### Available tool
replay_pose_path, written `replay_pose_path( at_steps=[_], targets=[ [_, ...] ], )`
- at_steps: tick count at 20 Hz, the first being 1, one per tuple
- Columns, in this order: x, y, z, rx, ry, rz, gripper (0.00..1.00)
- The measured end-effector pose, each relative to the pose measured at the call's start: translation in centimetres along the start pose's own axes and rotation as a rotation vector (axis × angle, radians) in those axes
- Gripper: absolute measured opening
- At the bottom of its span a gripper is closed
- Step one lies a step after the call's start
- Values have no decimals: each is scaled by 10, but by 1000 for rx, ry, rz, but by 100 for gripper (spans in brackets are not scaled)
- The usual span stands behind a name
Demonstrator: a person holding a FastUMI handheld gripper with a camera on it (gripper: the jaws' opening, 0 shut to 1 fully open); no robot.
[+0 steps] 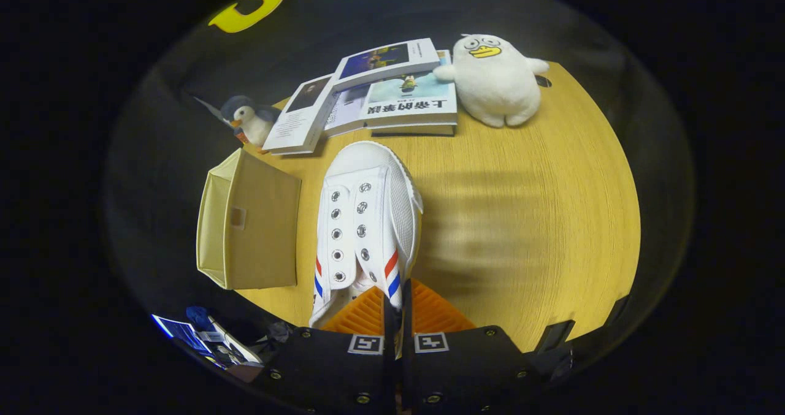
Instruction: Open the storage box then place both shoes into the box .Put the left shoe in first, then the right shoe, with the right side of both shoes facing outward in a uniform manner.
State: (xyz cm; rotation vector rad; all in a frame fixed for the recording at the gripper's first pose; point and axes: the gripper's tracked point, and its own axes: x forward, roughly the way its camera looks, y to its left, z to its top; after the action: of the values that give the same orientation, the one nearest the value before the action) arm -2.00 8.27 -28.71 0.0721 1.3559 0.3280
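Gripper: gripper, fingers closed down to a thin slit, pinching the side wall of the shoe near its heel opening; both fingers press on it.
Shoe: white canvas sneaker with metal eyelets, no laces, red and blue stripes on each side; toe points to 12 o'clock, straight ahead of the fingers, heel end at the fingertips. Appears lifted off the table, though contact cannot be told for certain.
Storage box: pale yellow fabric box, square, with a small tab on its near face; at 9 o'clock from the shoe, just beside it, sitting at the table's edge. Whether it is open cannot be told.
Table: round light wooden table; bare wood at 3 o'clock of the shoe.
Books: overlapping spread of paperback books and magazines; at 12 o'clock beyond the toe.
Duck toy: white plush duck with yellow beak; at 1 o'clock, touching the books.
Penguin toy: small grey and white plush penguin; at 10 o'clock, beyond the box.
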Motion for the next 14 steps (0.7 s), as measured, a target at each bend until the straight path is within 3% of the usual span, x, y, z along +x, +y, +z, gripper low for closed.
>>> replay_pose_path(
  at_steps=[14],
  targets=[
    [13, 177, 76, -272, -14, 136, 4]
  ],
)
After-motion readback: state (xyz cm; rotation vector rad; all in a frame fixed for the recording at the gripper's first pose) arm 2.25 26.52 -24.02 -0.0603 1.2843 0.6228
